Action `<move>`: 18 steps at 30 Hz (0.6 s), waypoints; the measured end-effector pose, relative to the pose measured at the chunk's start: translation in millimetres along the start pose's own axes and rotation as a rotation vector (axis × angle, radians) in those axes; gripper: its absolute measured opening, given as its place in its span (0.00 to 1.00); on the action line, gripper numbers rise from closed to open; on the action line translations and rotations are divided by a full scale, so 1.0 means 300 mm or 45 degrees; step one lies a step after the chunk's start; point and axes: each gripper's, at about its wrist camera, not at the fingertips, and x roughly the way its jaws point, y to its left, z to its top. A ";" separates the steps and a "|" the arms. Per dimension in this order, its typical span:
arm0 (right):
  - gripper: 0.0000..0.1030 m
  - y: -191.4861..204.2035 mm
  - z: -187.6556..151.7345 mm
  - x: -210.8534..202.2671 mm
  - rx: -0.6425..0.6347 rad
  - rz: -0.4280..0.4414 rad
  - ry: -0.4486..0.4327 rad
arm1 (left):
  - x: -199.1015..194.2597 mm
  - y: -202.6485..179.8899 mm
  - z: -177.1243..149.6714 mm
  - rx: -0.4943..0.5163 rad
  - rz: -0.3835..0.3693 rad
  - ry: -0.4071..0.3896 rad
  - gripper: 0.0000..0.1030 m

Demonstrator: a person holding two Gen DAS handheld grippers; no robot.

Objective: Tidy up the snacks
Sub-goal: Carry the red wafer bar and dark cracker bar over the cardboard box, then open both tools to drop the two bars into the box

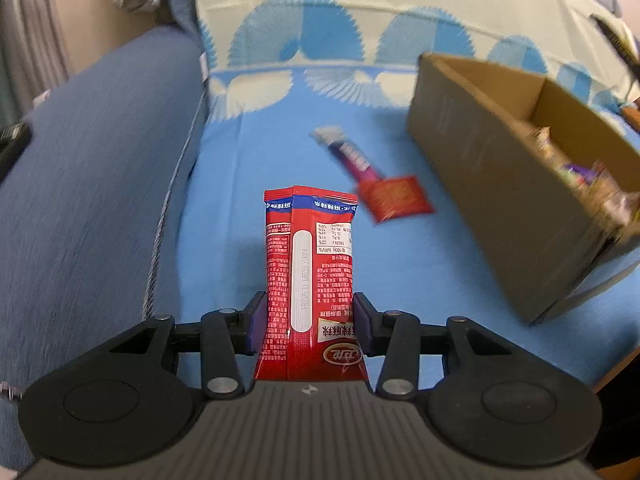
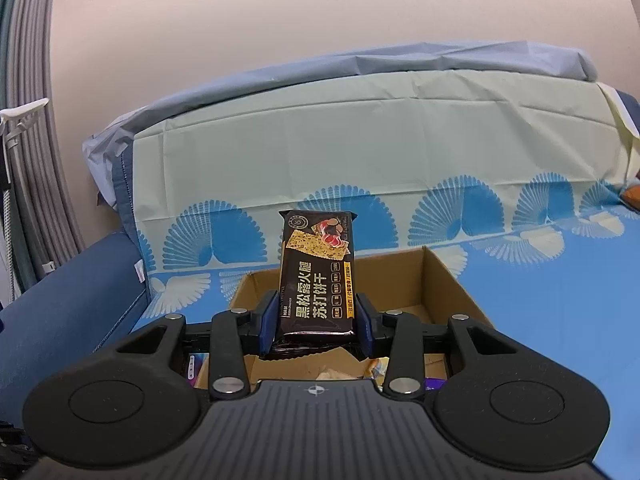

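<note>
Holding one snack in each hand, I have my left gripper (image 1: 309,322) clamped on a red snack packet (image 1: 310,276) raised above the blue cover (image 1: 420,272), and my right gripper (image 2: 316,322) clamped on a black cracker pack (image 2: 316,276) poised over the cardboard box (image 2: 456,292). A purple stick pack (image 1: 352,156) and a small red sachet (image 1: 394,198) lie loose near the box. To do this well, I should lower the crackers flat into the bare end of the box before letting go, then swing the red packet over the near wall without clipping it.
</note>
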 end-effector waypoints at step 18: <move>0.40 -0.040 -0.002 0.020 0.099 -0.047 0.007 | -0.044 -0.412 0.438 0.004 -0.280 -0.239 0.48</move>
